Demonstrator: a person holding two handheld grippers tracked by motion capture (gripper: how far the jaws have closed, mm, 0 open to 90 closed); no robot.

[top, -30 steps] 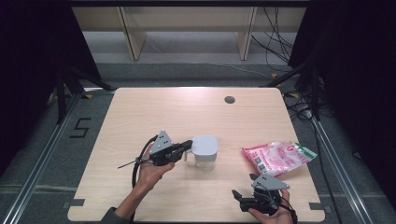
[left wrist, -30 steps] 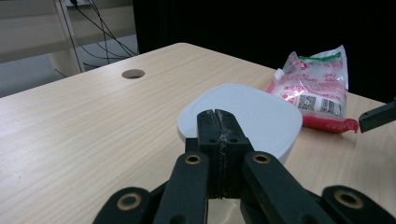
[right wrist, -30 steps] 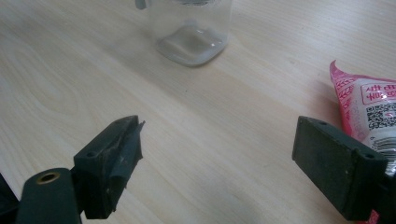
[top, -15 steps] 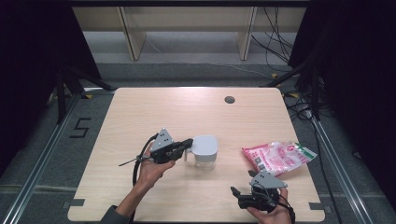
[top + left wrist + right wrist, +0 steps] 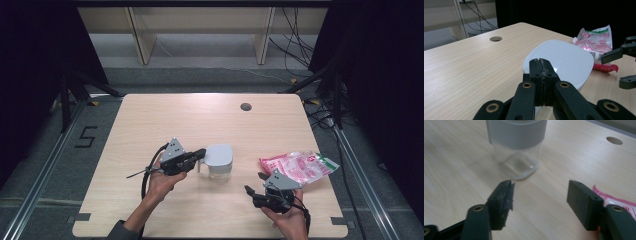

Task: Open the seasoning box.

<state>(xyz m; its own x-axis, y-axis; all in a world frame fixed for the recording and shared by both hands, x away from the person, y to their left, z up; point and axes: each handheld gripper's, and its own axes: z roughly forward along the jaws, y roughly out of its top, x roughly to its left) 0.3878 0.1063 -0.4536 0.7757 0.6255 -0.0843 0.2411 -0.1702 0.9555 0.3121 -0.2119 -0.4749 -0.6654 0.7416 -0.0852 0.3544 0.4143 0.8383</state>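
A clear container (image 5: pixel 219 162) with a white lid (image 5: pixel 560 58) stands mid-table. My left gripper (image 5: pixel 201 152) is level at its left side, jaws pressed shut (image 5: pixel 541 65) right at the lid's edge. I cannot tell whether a tab or handle is pinched between them. My right gripper (image 5: pixel 253 182) hovers near the front right and points at the container (image 5: pixel 516 150). Its jaws (image 5: pixel 539 192) have just been closing but stand apart over bare wood, with nothing between them. A pink snack bag (image 5: pixel 300 167) lies right of it.
The wooden table (image 5: pixel 165 125) has a round cable hole (image 5: pixel 245 106) at the far side. The bag (image 5: pixel 596 40) lies beyond the lid in the left gripper view, with the right gripper (image 5: pixel 621 67) beside it. Dark curtains and shelving stand beyond the table.
The right hand has shifted a little left and farther up the table toward the container. The left hand and the container have kept still.
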